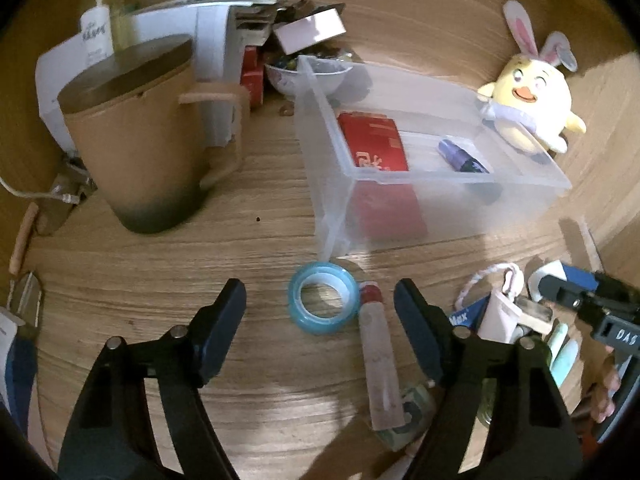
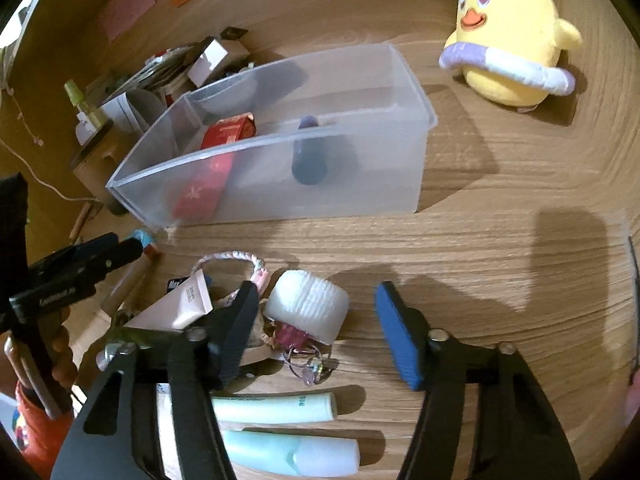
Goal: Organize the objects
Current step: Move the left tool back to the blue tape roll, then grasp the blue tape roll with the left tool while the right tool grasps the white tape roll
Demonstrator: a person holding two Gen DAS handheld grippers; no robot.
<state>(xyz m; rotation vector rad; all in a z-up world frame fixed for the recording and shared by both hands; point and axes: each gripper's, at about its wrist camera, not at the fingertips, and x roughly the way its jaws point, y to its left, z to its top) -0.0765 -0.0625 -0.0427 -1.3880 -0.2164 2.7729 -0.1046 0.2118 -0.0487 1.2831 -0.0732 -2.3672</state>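
On the wooden table a clear plastic bin (image 1: 440, 196) holds a red box (image 1: 374, 140) and a purple bottle (image 1: 460, 156). My left gripper (image 1: 320, 296) is open just in front of the bin. A blue tape roll (image 1: 323, 304) and a red-capped tube (image 1: 378, 360) lie between its fingers, untouched by the pads. My right gripper (image 2: 318, 292) is open around a white ribbed roll (image 2: 308, 308), and small gaps show on both sides. A pink tube (image 2: 184, 304), a braided cord (image 2: 228, 258) and two pale green tubes (image 2: 276, 408) lie by its left finger.
A yellow plush chick (image 2: 508, 36) sits behind the bin on the right. A tan lidded mug (image 1: 140, 140) stands to the left, with boxes, a pump bottle (image 1: 96, 28) and a bowl (image 1: 304, 76) behind it. A person's hand (image 2: 60, 344) holds the other gripper.
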